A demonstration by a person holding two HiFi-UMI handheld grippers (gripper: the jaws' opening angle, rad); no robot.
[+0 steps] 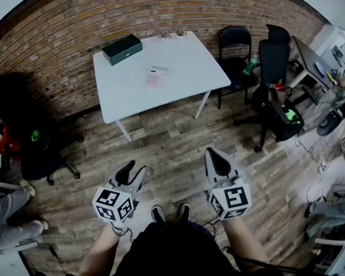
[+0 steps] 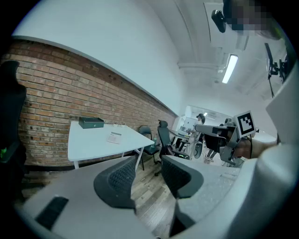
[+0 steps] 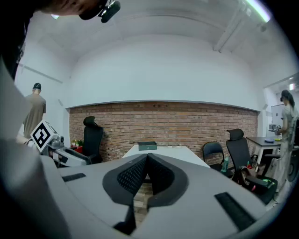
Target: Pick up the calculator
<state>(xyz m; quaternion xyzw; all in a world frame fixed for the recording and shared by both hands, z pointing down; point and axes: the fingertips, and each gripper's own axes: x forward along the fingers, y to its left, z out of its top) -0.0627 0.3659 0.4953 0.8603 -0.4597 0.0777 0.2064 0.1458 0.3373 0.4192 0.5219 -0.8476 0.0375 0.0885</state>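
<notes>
The calculator, pale pink and flat, lies near the middle of a white table across the room; the left gripper view also shows the calculator on that table. Both grippers are held low over the wooden floor, far short of the table. My left gripper is open, with a clear gap and nothing between its jaws. My right gripper is shut with its pads together and empty. In the right gripper view its jaws hide the calculator.
A dark green box sits at the table's far left corner. Two black chairs stand right of the table, another black chair at the left. A cluttered desk is at far right. A person's legs are at lower left.
</notes>
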